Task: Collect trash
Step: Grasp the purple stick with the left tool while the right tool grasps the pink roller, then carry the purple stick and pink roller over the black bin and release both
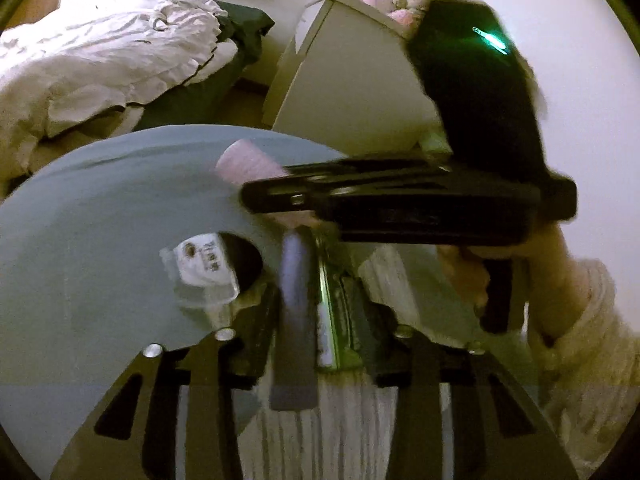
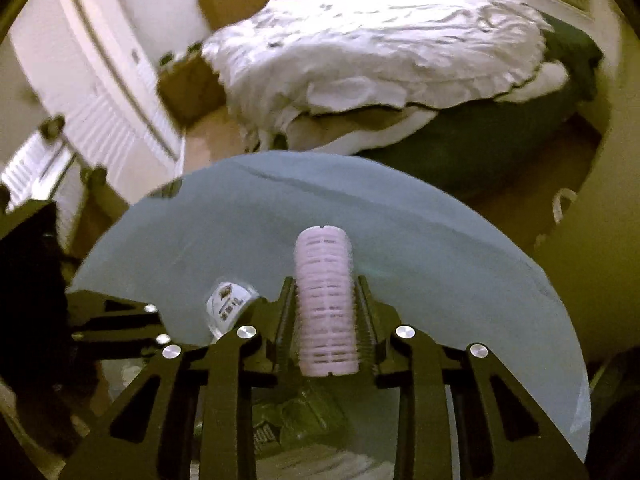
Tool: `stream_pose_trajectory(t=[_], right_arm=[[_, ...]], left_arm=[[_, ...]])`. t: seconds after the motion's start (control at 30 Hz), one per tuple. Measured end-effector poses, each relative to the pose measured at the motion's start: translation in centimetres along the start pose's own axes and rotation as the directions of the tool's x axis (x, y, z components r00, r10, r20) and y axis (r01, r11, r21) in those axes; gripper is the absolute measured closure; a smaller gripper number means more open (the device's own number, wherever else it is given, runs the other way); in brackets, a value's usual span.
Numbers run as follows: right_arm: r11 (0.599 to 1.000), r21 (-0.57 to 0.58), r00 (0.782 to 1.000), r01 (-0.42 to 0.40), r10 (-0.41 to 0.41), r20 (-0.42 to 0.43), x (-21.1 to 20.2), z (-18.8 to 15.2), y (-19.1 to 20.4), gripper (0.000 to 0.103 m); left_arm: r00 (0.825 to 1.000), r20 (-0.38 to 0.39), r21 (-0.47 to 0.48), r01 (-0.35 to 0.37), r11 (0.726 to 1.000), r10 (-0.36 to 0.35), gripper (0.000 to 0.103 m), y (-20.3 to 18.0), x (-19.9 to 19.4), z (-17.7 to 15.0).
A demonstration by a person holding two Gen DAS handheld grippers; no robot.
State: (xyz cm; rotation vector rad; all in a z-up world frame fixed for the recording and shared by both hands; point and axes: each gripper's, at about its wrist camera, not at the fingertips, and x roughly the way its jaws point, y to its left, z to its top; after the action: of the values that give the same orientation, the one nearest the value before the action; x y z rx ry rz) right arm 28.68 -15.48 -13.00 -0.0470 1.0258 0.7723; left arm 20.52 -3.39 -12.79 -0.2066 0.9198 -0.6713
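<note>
My right gripper [image 2: 326, 292] is shut on a pink ribbed plastic cylinder [image 2: 325, 304], held upright over a round glass table [image 2: 420, 248]. In the left wrist view the right gripper [image 1: 272, 192] crosses from the right with the pink cylinder [image 1: 248, 160] at its tip. My left gripper [image 1: 320, 280] is shut on a thin green and white wrapper [image 1: 326, 320]. A clear plastic cup with a white label [image 1: 202, 268] lies on the table left of my left gripper. It also shows in the right wrist view [image 2: 228, 304].
A bed with a crumpled white duvet [image 2: 380, 48] stands beyond the table. A white cabinet [image 1: 352, 92] with plush toys on top is behind the table. White doors [image 2: 100, 92] are at the left. Dark packaging [image 2: 296, 416] shows under the glass.
</note>
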Motion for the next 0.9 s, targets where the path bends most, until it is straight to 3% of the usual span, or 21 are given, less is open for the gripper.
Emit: stream_pose_trajectory(t=[0.07, 0.1, 0.17, 0.33, 0.47, 0.67, 0.9], right_arm=[[0.998, 0.060, 0.998, -0.023, 0.020, 0.059, -1.7, -0.7, -1.0, 0.074], [0.995, 0.094, 0.995, -0.037, 0.028, 0.094, -2.9, -1.2, -1.6, 0.074], [0.987, 0.151, 0.987, -0.058, 0.034, 0.155, -5.1, -2.2, -2.6, 0.074], [0.966, 0.240, 0.965, -0.096, 0.031, 0.262, -9.9, -6.0, -4.2, 0.074], [0.952, 0.287, 0.943, -0.106, 0.005, 0.333, -13.6, -9.4, -5.1, 0.074], [0.910, 0.406, 0.901, -0.081, -0.107, 0.421, -19.4, -15.1, -8.4, 0.074], [0.828, 0.558, 0.849, -0.061, -0.251, 0.465, -24.4, -21.3, -14.1, 0.074]], left_arm=[[1.000, 0.020, -0.059, 0.016, 0.998, -0.015, 0.078, 0.9, 0.0, 0.3], [0.999, 0.031, -0.076, 0.011, 0.997, -0.008, 0.087, 1.2, -0.1, 0.3], [1.000, 0.013, -0.112, -0.023, 0.993, 0.025, 0.093, 1.9, 0.0, 0.1], [0.997, 0.020, -0.080, -0.068, 0.994, 0.070, 0.094, 0.7, -1.0, -0.7], [0.995, 0.077, -0.078, -0.052, 0.996, 0.058, 0.094, -0.9, -2.9, -0.9], [0.990, 0.142, -0.018, 0.019, 1.000, -0.016, 0.094, -5.9, -4.5, 1.2], [0.987, 0.122, 0.106, 0.090, 0.990, -0.102, 0.093, -13.3, -1.1, 4.1]])
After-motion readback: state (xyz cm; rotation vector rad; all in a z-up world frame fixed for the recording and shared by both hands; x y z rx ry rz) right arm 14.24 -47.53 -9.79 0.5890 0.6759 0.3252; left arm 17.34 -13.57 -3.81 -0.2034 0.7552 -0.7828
